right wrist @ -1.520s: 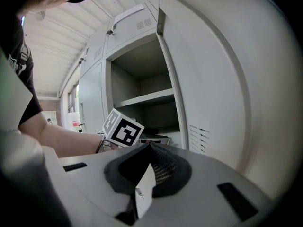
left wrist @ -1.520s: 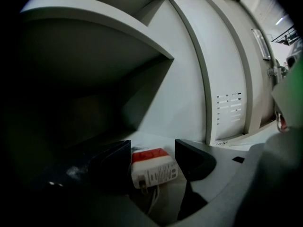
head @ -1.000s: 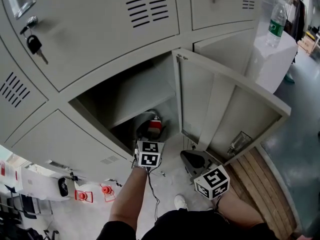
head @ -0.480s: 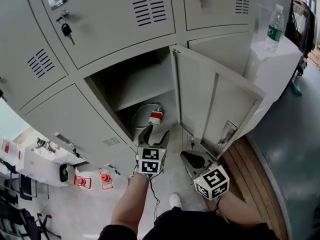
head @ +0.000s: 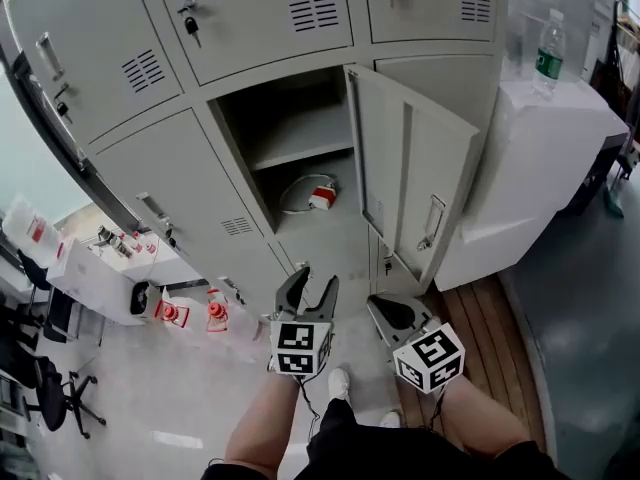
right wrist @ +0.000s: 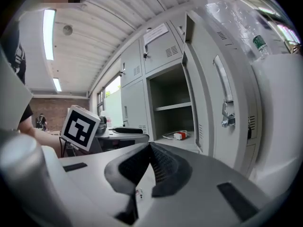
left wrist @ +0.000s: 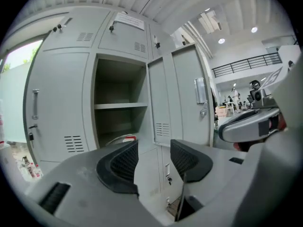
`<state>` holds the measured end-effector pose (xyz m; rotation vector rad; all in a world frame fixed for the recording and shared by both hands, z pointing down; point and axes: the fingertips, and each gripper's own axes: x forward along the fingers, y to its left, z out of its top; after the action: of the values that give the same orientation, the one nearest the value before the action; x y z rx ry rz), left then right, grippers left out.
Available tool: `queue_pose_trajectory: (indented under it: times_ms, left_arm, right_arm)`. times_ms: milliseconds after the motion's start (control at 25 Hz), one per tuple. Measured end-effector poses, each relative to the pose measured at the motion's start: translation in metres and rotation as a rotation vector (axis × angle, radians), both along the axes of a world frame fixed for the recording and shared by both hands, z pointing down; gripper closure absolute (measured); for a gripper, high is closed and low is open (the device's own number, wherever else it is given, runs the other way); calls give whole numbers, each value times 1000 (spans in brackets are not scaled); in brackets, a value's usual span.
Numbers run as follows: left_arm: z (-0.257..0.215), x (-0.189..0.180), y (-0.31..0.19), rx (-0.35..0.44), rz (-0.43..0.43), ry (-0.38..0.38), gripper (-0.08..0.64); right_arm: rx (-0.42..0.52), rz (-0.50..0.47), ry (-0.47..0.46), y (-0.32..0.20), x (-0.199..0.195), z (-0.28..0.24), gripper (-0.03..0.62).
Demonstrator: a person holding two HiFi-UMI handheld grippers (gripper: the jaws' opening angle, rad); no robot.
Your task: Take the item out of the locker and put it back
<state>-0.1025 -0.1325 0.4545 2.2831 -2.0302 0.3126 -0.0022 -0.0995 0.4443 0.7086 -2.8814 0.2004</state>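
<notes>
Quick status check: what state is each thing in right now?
Locker door: swung open.
Red-and-white item: lying inside the locker, unheld.
Left gripper: open, nothing between its jaws, which have just been closing.
Right gripper: shut, empty.
Water bottle: upright.

Open locker (head: 300,140), red-and-white item (head: 321,196) lying on its lower floor
</notes>
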Motion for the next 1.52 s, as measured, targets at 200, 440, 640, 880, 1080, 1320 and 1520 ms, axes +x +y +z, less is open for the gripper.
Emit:
queue_pose_trajectory:
  times_ms: [200,440,640,880,1080,1320,1520]
  left_arm:
    - [-1,11,61,-4,-66,-4,459]
    - [-5,18,114,-8,-93,34,535]
    - [-4,15,141,-1,-83,49,538]
    - [3,-4,167,-17,-41,116,537]
    - [6,-21,181,-10,7,149,537]
    - [6,-32,188,-1,75,164,537]
    - [8,-36,189,-2,121,163,537]
  right_arm:
    - [-5,-51,-10,35,10,3,541]
    - [-6,-100,-14,66,3,3,541]
    - [-13,-115,-21,80,-16,3,541]
    - [-34,-83,-22,93,-41,8,541]
    - [-36,-32,-9,106,-56,11,541]
    - [-33,33,2,116,-66,12,541]
    - [-36,77,7,120,-70,13,541]
